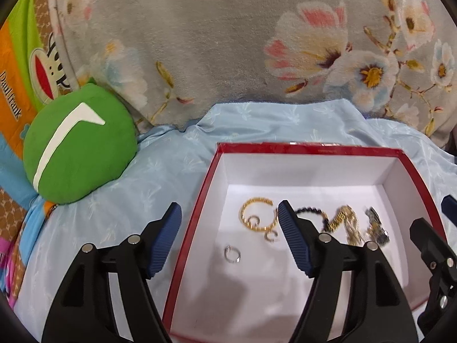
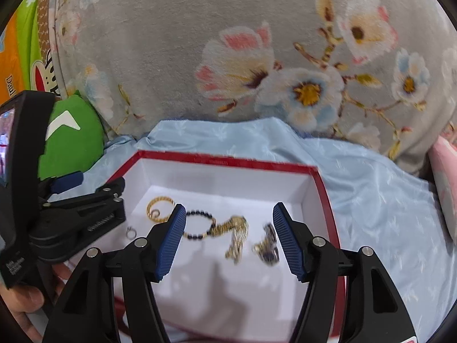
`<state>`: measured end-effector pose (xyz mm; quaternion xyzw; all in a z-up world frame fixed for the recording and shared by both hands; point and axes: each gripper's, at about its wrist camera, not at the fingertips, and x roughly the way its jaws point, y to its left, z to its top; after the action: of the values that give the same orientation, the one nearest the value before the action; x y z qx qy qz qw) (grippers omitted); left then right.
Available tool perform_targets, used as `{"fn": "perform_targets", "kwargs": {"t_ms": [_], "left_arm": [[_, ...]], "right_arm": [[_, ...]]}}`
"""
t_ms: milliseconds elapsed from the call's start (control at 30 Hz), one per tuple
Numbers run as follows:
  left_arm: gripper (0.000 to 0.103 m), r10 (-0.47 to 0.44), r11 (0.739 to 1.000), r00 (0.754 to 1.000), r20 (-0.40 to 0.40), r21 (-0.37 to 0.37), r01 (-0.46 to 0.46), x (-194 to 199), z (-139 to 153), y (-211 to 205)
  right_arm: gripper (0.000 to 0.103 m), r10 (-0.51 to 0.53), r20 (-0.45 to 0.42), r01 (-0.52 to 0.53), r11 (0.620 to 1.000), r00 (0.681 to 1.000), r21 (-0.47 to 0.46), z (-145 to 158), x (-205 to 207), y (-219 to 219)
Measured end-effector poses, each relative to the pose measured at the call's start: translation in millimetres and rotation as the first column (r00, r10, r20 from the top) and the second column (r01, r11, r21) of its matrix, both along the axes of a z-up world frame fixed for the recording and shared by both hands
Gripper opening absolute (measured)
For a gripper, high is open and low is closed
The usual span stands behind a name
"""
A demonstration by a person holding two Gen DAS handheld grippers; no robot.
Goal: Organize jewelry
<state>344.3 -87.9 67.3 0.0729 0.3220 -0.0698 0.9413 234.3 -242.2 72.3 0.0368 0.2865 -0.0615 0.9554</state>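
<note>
A pale blue quilted bedcover with a faint leaf pattern spreads across the bed. Behind it rises a grey plush blanket printed with cream, pink and blue flowers. At the left lies a round green cushion with a white stripe, against orange and green cartoon-print fabric. Light is soft and even.

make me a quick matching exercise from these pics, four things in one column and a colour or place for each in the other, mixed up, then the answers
Things:
1. silver ring
2. gold bangle
3. beaded bracelet
4. round cushion

Descriptions:
A. green, outside the box to its left
B. dark beads, in the box beside the gold chain
C. lies by itself, nearest the box's left wall
D. open coil, far left of the jewelry row

Pairs: 1-C, 2-D, 3-B, 4-A
</note>
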Motion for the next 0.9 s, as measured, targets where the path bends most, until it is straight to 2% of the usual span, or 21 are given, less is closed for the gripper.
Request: {"fn": "perform_targets", "kwargs": {"t_ms": [100,200,300,400,567,667,767,900], "left_arm": [[0.068,-0.002,1.0,1.0,-0.013,-0.014,0.002,-21,0,4],[0.072,-0.005,1.0,1.0,-0.023,-0.003,0.005,-38,-2,4],[0.075,0.003,1.0,1.0,-0.024,0.013,-0.002,-52,-6,2],[0.084,0.023,1.0,1.0,-0.008,0.012,-0.023,-62,-8,1],[0.089,0.044,0.999,0.999,0.005,0.016,-0.044,-68,-17,1],[0.091,0.06,0.998,0.998,0.012,0.014,-0.061,-69,-25,4],[0.091,0.064,0.997,0.998,0.022,0.043,-0.064,-68,-33,1],[0.094,0.061,0.997,0.998,0.021,0.036,-0.062,-68,-42,-1]], "right_arm": [[0.063,-0.021,-0.006,0.022,0.999,1.0,0.047,-7,-18,-5],[0.064,-0.049,-0.003,0.049,0.998,0.999,0.04,-10,-32,-4],[0.071,-0.065,0.003,0.064,0.998,0.998,0.026,-13,-43,-2],[0.076,-0.08,0.014,0.08,0.997,0.997,0.002,-16,-48,0],[0.08,-0.111,0.007,0.111,0.993,0.994,-0.042,-30,-46,-2],[0.081,-0.119,-0.002,0.118,0.992,0.993,-0.041,-42,-44,-7],[0.081,-0.117,-0.018,0.117,0.993,0.993,-0.019,-55,-40,-10],[0.087,-0.124,0.021,0.125,0.992,0.992,-0.013,-59,-43,-12]]}}
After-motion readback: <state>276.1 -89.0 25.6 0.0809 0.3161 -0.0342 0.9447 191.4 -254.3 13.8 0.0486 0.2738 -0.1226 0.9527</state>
